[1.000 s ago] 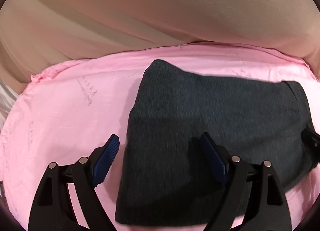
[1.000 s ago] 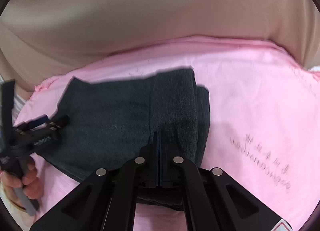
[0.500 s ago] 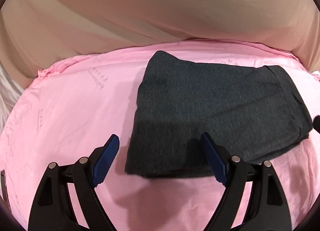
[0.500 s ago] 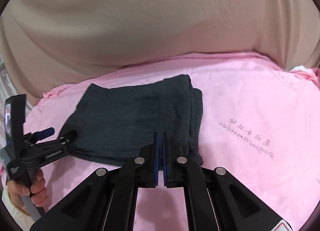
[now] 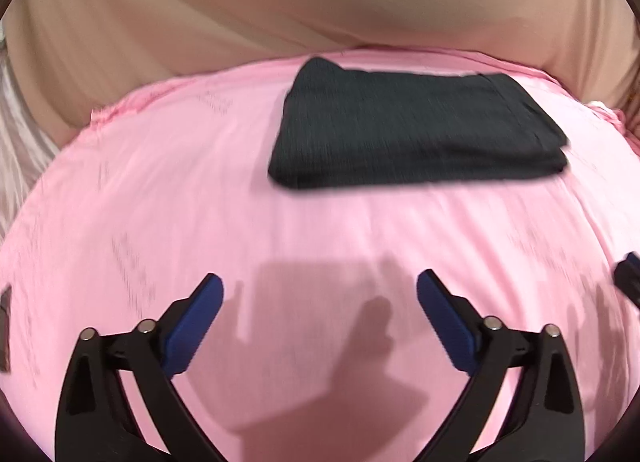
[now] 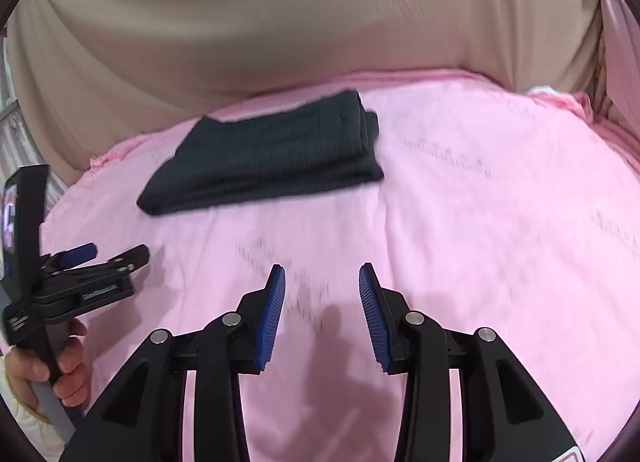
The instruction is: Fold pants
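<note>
pants [image 5: 416,129]: folded dark grey stack, far side of pink sheet [image 5: 320,229] | left gripper [image 5: 320,294]: jaws just opened wide, nothing in them | right gripper [image 6: 322,286]: jaws just parted, empty | sheet print too blurry to read

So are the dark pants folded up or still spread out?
Folded: the pants lie as a compact rectangle on the pink sheet, stacked layers showing at one edge.

matt dark knit pants [image 5: 416,129], pink cloth sheet [image 5: 168,189]
</note>
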The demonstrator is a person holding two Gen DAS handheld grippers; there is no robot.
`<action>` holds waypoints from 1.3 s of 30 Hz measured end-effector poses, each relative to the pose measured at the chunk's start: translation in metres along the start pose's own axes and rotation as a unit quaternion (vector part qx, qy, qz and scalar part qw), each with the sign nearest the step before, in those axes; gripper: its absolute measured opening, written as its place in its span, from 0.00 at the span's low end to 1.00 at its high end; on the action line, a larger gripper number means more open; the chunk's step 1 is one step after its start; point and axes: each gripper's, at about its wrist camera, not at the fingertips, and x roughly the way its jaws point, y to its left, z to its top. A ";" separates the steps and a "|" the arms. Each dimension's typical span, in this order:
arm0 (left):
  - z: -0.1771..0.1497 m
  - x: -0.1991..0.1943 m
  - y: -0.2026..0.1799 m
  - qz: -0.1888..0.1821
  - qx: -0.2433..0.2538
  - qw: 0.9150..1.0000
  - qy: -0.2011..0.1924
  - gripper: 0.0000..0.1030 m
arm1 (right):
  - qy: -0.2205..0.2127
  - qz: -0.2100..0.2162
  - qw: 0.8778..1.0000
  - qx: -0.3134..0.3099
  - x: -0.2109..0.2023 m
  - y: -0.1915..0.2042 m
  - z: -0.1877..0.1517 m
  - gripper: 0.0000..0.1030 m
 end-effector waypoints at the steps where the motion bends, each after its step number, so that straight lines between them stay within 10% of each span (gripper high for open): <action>1: -0.007 -0.003 0.002 -0.009 -0.004 1.000 0.002 0.94 | 0.015 0.005 1.000 0.011 0.001 -0.001 -0.003 0.39; 39: -0.030 -0.029 0.007 -0.002 -0.042 0.998 -0.044 0.95 | 0.000 -0.048 0.999 -0.003 -0.006 0.002 -0.009 0.49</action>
